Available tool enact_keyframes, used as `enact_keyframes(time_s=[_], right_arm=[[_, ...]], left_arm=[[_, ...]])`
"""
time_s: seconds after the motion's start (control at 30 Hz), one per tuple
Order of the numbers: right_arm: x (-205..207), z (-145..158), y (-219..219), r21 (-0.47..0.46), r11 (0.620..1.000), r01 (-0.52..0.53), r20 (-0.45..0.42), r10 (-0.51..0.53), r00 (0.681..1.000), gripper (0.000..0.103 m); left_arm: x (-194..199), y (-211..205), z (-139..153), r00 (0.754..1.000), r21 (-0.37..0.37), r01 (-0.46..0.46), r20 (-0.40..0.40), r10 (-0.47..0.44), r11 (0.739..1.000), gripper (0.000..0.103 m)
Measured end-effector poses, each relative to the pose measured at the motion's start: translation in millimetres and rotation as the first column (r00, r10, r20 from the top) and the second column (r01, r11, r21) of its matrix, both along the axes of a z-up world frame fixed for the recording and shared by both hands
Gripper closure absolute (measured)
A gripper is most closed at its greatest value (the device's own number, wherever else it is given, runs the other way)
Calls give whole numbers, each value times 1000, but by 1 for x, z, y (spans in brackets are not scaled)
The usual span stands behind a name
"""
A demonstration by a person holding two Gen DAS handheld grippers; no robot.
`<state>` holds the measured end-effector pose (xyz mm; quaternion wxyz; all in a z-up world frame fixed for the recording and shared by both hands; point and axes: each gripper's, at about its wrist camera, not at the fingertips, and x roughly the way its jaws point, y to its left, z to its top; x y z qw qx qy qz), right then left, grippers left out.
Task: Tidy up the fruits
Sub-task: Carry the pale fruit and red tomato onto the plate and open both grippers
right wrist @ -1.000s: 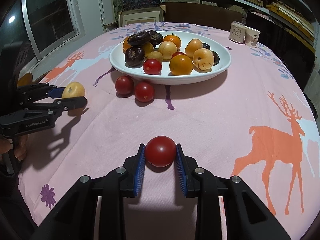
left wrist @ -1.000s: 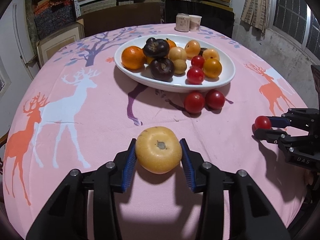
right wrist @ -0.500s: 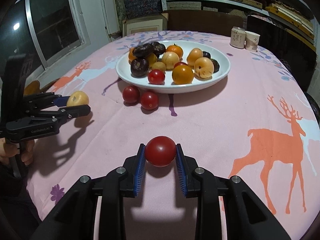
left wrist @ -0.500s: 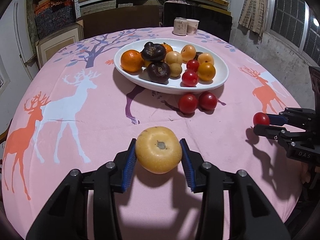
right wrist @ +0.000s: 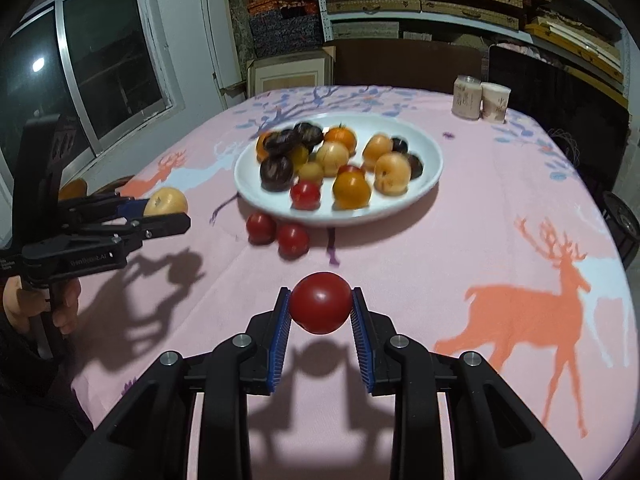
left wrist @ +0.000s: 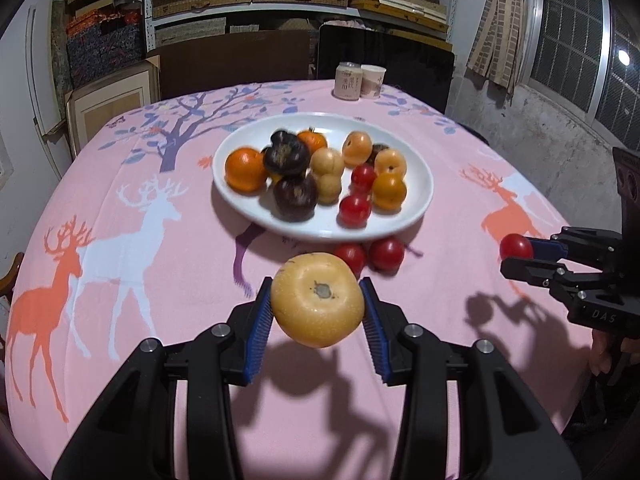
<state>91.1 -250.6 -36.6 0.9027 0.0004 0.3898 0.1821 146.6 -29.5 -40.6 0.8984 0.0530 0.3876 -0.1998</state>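
My left gripper (left wrist: 318, 300) is shut on a yellow-tan pear-like fruit (left wrist: 318, 300), held in the air above the pink tablecloth. My right gripper (right wrist: 321, 308) is shut on a red tomato (right wrist: 321, 308), also lifted off the cloth. Each gripper shows in the other's view: the right gripper (left wrist: 516, 254) at the right edge, the left gripper (right wrist: 166, 210) at the left. A white oval plate (left wrist: 416, 204) beyond both holds oranges, dark fruits, tan fruits and tomatoes. Two loose tomatoes (left wrist: 386, 254) lie on the cloth just in front of the plate.
Two small cups (left wrist: 360, 80) stand at the table's far edge. A dark chair back (left wrist: 384, 52) and shelves with boxes stand behind the table. A window (right wrist: 92, 68) is on the wall to the left in the right wrist view. A hand (right wrist: 24, 304) holds the left gripper's handle.
Both grippers have risen with their fruit; the plate and loose tomatoes sit lower and farther in each view, and the shadows on the cloth have spread. Grips are unchanged.
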Motion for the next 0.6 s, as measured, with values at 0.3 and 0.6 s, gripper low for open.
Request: enact_keyframes(time_s=[0.3, 0.6], right_arm=[[93, 83, -15, 96, 995, -6, 30, 3, 1000, 72], [193, 47, 5, 83, 997, 1, -88, 6, 996, 72]], left_arm=[[63, -60, 29, 997, 16, 63, 39, -64, 998, 61], [108, -93, -4, 996, 32, 94, -12, -94, 995, 61]])
